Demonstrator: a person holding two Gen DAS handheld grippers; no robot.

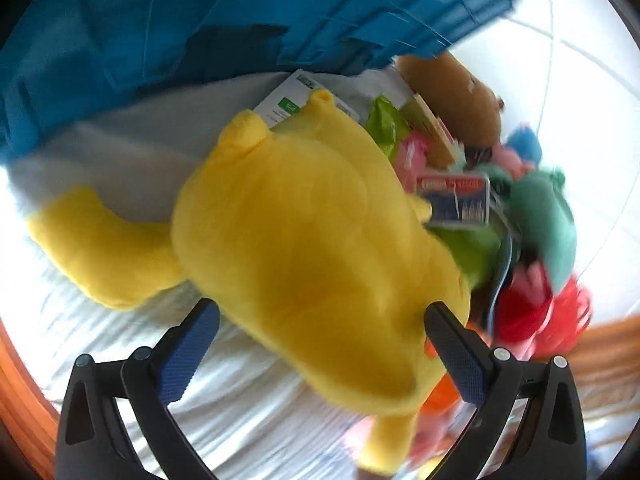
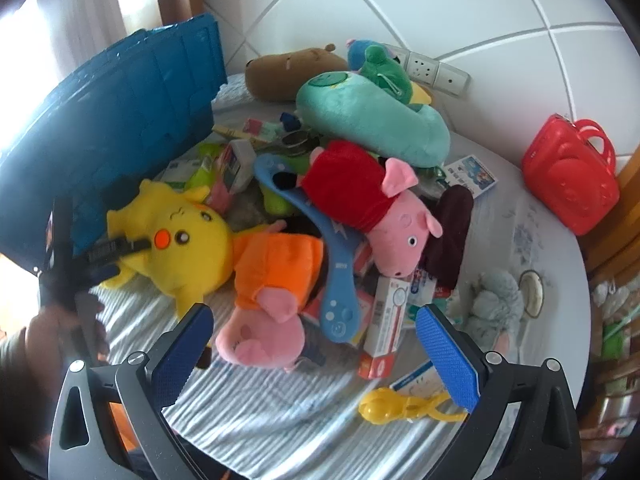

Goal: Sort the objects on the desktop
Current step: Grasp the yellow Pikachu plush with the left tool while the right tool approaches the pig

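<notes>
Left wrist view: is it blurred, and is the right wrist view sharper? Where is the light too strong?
Left wrist view: motion blur smears the yellow plush and the blue crate; the white wall at right is overexposed. Right wrist view: mostly sharp, the pink pig plush is crisp; the window at upper left is blown out; fisheye bends the wall lines.

Two pig plushes (image 2: pixel 384 216) (pink), one yellow plush (image 2: pixel 180 240), one blue crate (image 2: pixel 120 120).

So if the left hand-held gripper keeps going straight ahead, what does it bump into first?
Most likely the yellow Pikachu plush: the open left hand-held gripper points straight at its back, fingers either side, though exact depth is unclear.
</notes>
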